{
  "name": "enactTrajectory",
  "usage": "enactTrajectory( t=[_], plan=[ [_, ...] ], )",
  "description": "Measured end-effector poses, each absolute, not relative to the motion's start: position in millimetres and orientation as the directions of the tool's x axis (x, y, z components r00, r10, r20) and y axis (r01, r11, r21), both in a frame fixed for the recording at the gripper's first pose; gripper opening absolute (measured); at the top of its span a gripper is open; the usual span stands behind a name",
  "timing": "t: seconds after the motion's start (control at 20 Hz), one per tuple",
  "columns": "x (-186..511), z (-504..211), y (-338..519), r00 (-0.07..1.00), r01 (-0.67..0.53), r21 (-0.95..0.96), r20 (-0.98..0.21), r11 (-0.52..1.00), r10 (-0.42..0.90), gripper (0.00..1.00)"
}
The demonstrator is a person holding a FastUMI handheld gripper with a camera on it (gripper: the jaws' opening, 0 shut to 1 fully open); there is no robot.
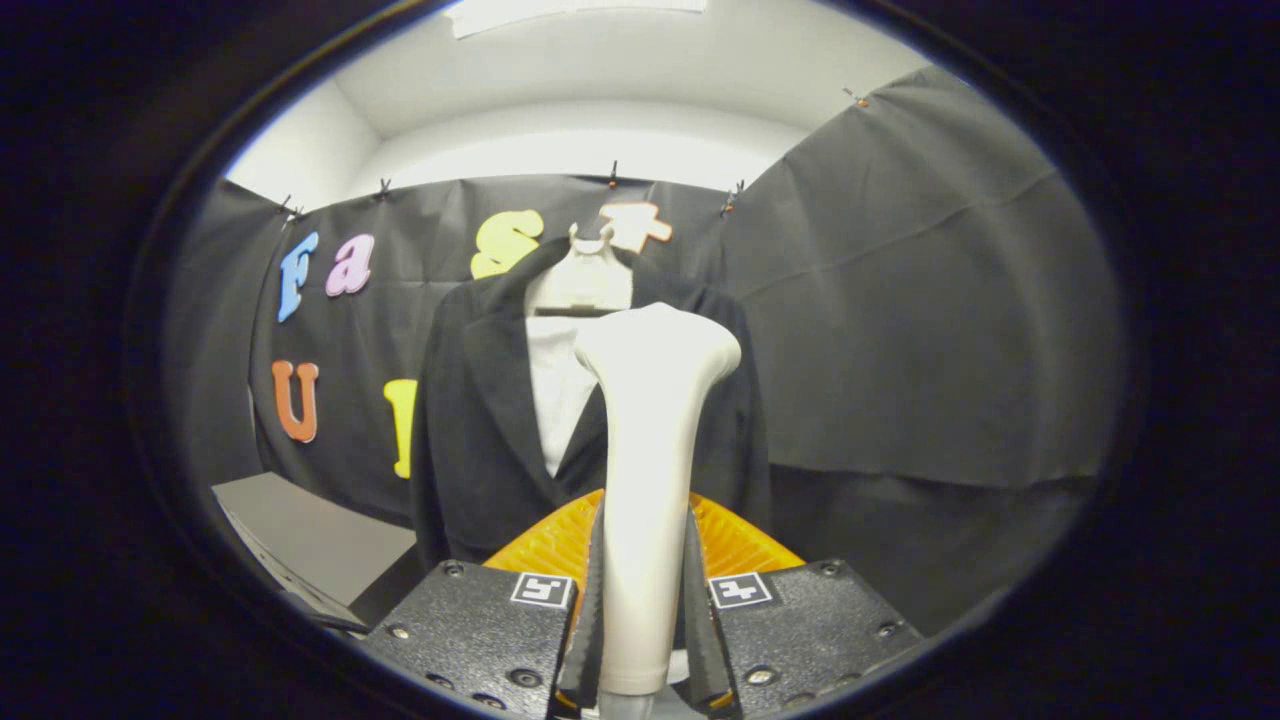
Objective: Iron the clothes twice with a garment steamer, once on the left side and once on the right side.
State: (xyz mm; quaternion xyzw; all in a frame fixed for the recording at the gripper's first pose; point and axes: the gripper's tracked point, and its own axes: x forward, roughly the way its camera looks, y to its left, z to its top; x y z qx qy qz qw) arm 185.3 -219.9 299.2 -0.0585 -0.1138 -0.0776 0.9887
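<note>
The gripper is closed on the steamer. Its 2 fingers press against the lower handle, 1 on each side, with no gap visible between pad and handle. The steamer stands upright between the fingers, and its handle rises straight ahead of them. The handle widens at the top into a broad head.

The jacket hangs beyond the steamer on a hanger, in front of the cloth wall. The jacket is dark, with lapels open in a V. A white shirt shows inside that opening. The steamer head sits in front of the jacket's upper chest, overlapping the side of the shirt opening. Whether the head touches the fabric cannot be told from this angle. The lower handle hides the middle of the jacket front.

An orange ribbed part fans out just behind the fingers, on both sides of the handle. What it belongs to cannot be told.

A dark flat surface lies low to 1 side, beside the jacket's hem and near the wall. Small clips pin the cloth along its top edge. Above the cloth, a pale wall meets a white ceiling.
</note>
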Motion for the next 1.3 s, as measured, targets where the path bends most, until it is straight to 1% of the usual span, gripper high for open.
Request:
enactTrajectory(
  t=[0.2, 0.4, 0.85, 1.3],
  plan=[
    [196, 348, -236, 0.941, 0.199, -0.108, 0.298, 0.974, -0.159, 0.37],
    [226, 367, -245, 0.941, 0.197, -0.103, 0.298, 0.975, -0.159, 0.36],
    [267, 361, -252, 0.954, 0.149, -0.081, 0.275, 0.986, -0.122, 0.36],
    [262, 330, -259, 0.966, 0.144, -0.066, 0.225, 0.987, -0.126, 0.37]
  ],
)
